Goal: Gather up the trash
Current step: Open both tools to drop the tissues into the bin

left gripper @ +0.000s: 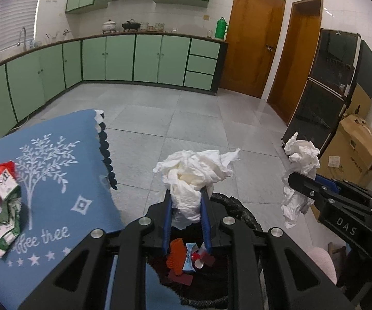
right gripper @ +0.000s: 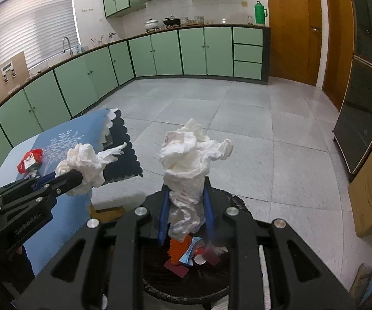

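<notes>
While both jaws clench tissue wads point(left gripper: 193, 178) point(right gripper: 186, 170) over the bin point(right gripper: 240, 204), crumpled cartons, seemingly point(left gripper: 2, 206), stay tabled.

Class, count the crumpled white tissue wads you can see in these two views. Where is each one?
2. One tissue wad is pinched in the left gripper; the other tissue wad is pinched in the right gripper, both above the black trash bin. More may be hidden inside.

"DAS" – right claw point(left gripper: 299, 178) body; "…ffee tree" – blue tablecloth point(left gripper: 64, 180).
</notes>
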